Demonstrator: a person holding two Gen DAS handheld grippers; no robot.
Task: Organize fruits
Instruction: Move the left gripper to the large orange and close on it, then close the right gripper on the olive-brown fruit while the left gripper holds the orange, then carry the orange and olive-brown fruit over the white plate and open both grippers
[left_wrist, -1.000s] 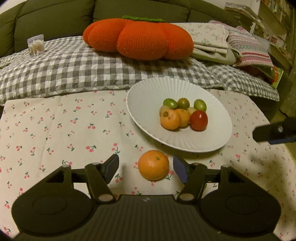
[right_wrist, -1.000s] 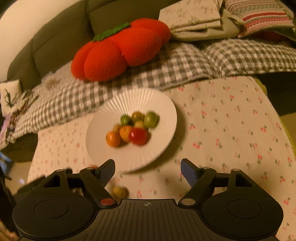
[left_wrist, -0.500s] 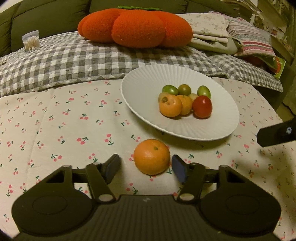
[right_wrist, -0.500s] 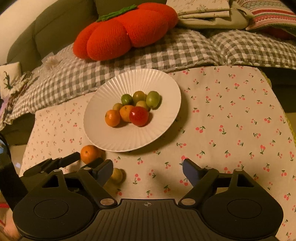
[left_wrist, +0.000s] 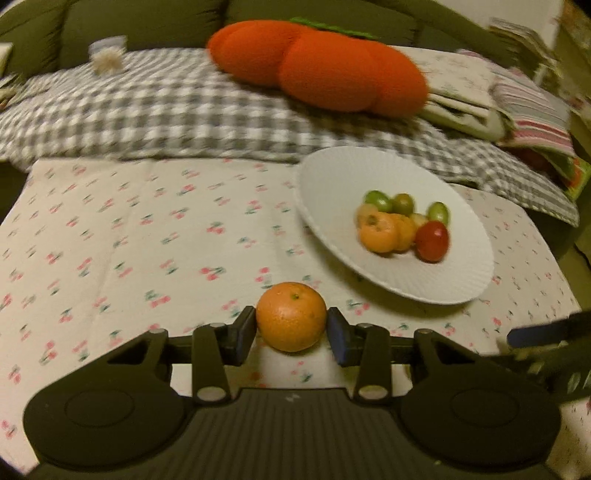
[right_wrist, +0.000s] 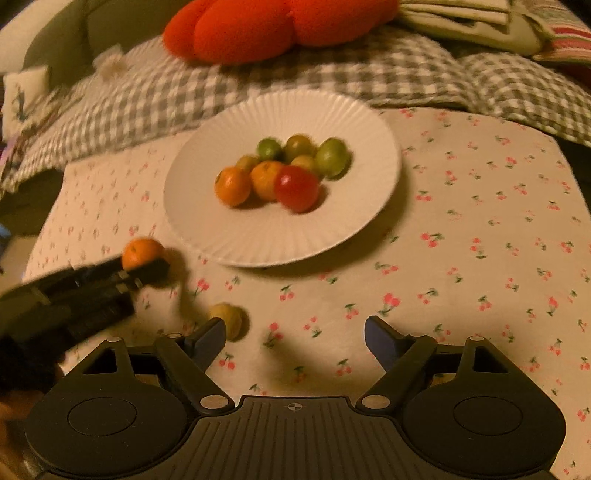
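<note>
My left gripper (left_wrist: 291, 328) is shut on an orange (left_wrist: 291, 316), its blue pads touching both sides, just above the cherry-print cloth. The same orange (right_wrist: 142, 253) shows in the right wrist view with the left gripper around it. A white ribbed plate (left_wrist: 332, 184) to the right holds several small fruits: green, orange and one red (left_wrist: 432, 242). The plate also shows in the right wrist view (right_wrist: 369, 122). My right gripper (right_wrist: 295, 334) is open and empty above the cloth. A small yellowish fruit (right_wrist: 229, 319) lies by its left finger.
The cherry-print tablecloth (left_wrist: 129, 240) covers the table. Behind it a grey checked blanket (left_wrist: 147, 110) lies on a green sofa with an orange pumpkin cushion (left_wrist: 317, 66) and folded cloths (left_wrist: 480, 92). The right gripper's finger (left_wrist: 546, 332) shows at right.
My left gripper has closed its fingers onto the orange and swung left, so the plate now lies to the right. My right gripper has moved forward and lower toward the small yellowish fruit.
</note>
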